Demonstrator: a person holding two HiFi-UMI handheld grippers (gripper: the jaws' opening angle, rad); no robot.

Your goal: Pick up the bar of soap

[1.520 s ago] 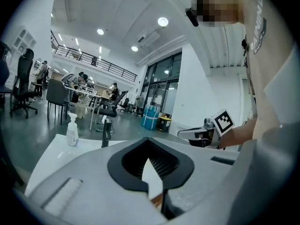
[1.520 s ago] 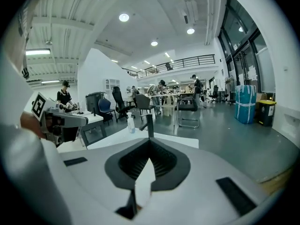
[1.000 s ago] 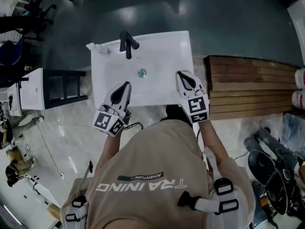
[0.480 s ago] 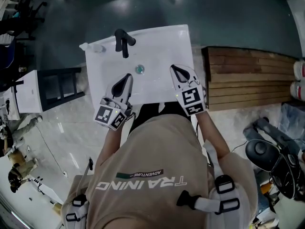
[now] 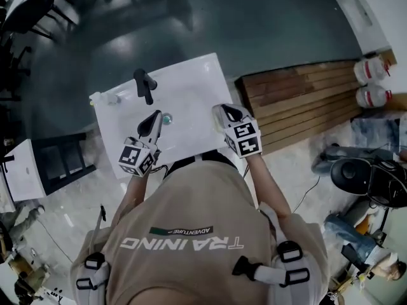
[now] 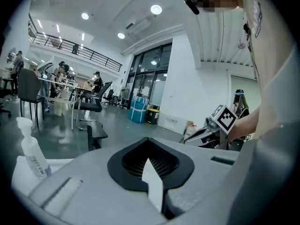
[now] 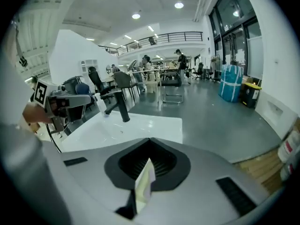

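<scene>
You hold both tools over the near half of the white sink (image 5: 191, 81). The left hand-held gripper (image 5: 154, 115) has its jaws pressed together with nothing between them, and its tip is just beside the drain (image 5: 166, 118). The right hand-held gripper (image 5: 223, 110) also has its jaws pressed together and holds nothing; it is above the sink's near right part. The black faucet (image 5: 144, 82) stands at the far edge, and a clear pump bottle (image 5: 105, 98) stands upright at the far left corner. I cannot make out the bar of soap in any view, so I cannot tell its place. Wooden boards (image 5: 299, 94) lie to the right of the sink.
</scene>
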